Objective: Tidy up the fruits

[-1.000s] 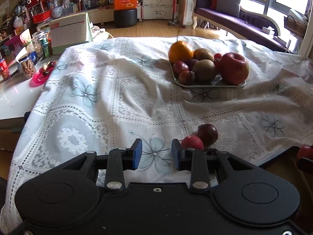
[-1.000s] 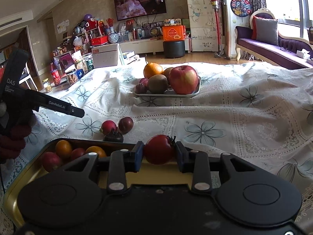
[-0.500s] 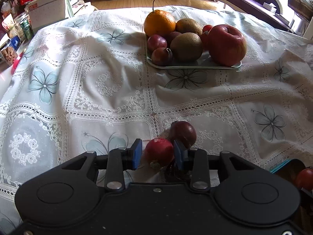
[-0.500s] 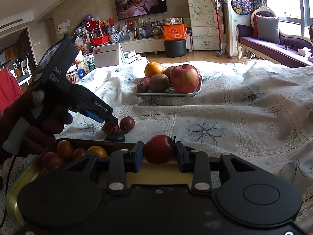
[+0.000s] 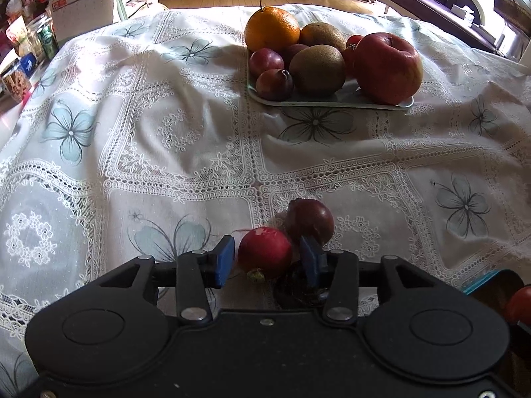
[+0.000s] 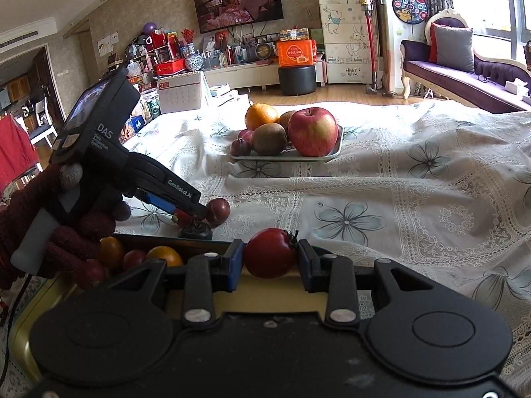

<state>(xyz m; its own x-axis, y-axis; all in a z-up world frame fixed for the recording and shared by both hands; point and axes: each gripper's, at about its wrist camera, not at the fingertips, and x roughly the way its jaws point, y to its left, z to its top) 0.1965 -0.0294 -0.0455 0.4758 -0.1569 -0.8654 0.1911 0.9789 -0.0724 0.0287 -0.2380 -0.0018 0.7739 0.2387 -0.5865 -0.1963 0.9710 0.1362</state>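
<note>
A small red fruit (image 5: 265, 253) lies on the lace tablecloth between the blue pads of my left gripper (image 5: 267, 260), which is open with a slim gap on each side. A dark plum (image 5: 310, 219) sits just behind it and a blackish fruit (image 5: 295, 290) just under the right finger. My right gripper (image 6: 270, 260) is shut on a red tomato (image 6: 270, 257), held over the near gold tray (image 6: 23, 325). That tray holds small oranges (image 6: 164, 255) and red fruits. The right wrist view shows the left gripper (image 6: 194, 210) in a gloved hand (image 6: 66, 232).
A grey plate (image 5: 332, 102) at the far middle of the table carries an orange (image 5: 271, 28), kiwis, plums and a big apple (image 5: 386, 66). The white cloth (image 5: 166, 152) is rumpled. Jars and a calendar stand at the far left edge.
My left gripper has come forward and down over the cloth until the small red fruit stands between its fingers. The right gripper has kept still with the tomato.
</note>
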